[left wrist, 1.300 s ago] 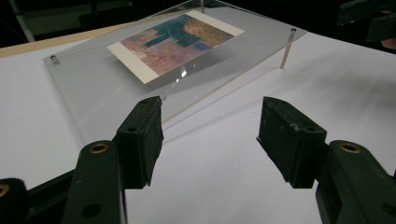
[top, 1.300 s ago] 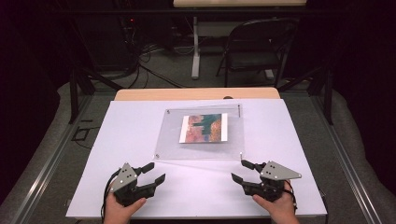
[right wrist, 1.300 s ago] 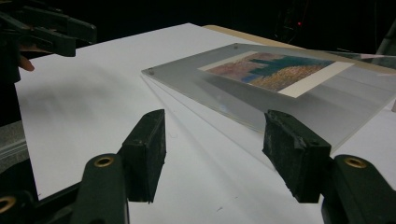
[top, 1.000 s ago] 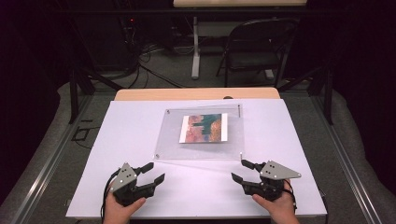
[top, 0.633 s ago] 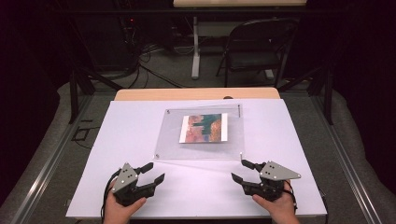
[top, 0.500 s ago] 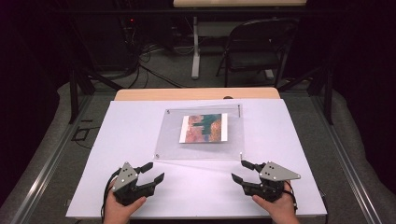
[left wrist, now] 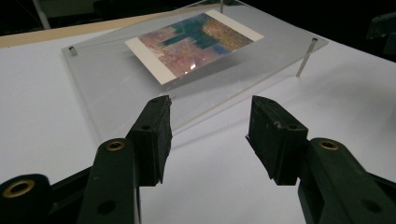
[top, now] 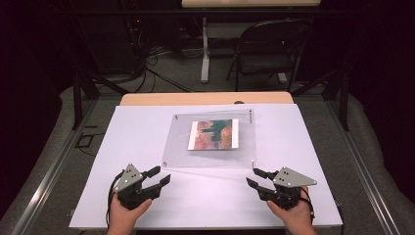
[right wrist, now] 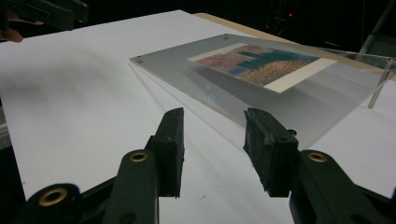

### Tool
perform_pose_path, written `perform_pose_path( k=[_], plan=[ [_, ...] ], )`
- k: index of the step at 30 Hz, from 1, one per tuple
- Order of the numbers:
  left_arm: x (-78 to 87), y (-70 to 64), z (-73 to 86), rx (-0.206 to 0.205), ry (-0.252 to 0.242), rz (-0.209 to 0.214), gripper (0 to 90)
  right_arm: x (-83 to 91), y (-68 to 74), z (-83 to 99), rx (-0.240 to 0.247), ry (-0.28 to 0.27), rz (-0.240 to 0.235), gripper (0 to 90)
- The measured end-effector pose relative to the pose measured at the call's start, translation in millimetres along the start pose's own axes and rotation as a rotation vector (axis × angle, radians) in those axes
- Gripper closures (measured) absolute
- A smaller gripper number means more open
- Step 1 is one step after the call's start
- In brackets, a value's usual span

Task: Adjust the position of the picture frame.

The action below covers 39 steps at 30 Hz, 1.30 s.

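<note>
Ahead of both tongs sits the clear frame [top: 210, 138], propped on pins. Your left tongs [top: 156, 177] and right tongs [top: 255, 177] are released, flanking its near edge, ready to take it.

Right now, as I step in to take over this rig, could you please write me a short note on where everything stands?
Left gripper: open, empty, near the table's front edge, left of centre.
Right gripper: open, empty, at the front right.
The clear acrylic picture frame holding a colourful print lies in the middle of the white table, its far edge propped on thin metal pins, its near edge low.
Done: nothing, as far as the views show; neither gripper touches the frame.
Left: probably bring both sets of fingers to the frame's near corners and grip there.
</note>
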State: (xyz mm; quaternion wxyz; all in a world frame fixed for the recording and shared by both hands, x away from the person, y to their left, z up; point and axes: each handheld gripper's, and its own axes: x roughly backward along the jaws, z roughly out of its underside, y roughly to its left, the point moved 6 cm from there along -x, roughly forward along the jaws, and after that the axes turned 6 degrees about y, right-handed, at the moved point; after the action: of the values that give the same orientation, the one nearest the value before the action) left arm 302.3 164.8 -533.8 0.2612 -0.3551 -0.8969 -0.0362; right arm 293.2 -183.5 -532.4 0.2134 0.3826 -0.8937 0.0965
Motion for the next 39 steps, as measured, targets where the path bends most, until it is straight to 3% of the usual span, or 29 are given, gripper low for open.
perform_pose_path(
  k=[4,9,14,21,27,32,39],
  plan=[
    [-2.4,-1.1,-6.2,0.014,-0.012,0.004,48.5,0.6,-2.1,-0.8,-0.025,-0.001,-0.002,59.2],
    [-12.6,-2.3,-17.8,-0.020,-0.008,-0.023,50.0,1.4,-7.4,-5.3,-0.031,-0.003,0.010,59.5],
    [-20.8,-3.5,-23.6,-0.024,0.002,-0.030,53.5,2.6,-15.3,-9.6,-0.042,0.001,0.023,59.9],
    [-33.0,-5.9,-29.6,-0.017,0.016,-0.010,56.9,1.8,-29.6,-12.6,-0.080,-0.001,0.022,60.6],
    [-43.2,-8.2,-35.6,-0.012,0.010,0.018,59.7,-4.3,-39.7,-13.0,-0.065,0.017,0.036,61.7],
    [-49.6,-8.1,-35.6,-0.015,0.030,0.012,59.8,-6.7,-43.9,-9.3,-0.076,0.013,0.048,62.3],
    [-60.4,-6.2,-23.1,0.008,0.043,0.006,65.8,-8.9,-45.5,0.3,-0.078,0.020,0.066,65.3]
  ],
)
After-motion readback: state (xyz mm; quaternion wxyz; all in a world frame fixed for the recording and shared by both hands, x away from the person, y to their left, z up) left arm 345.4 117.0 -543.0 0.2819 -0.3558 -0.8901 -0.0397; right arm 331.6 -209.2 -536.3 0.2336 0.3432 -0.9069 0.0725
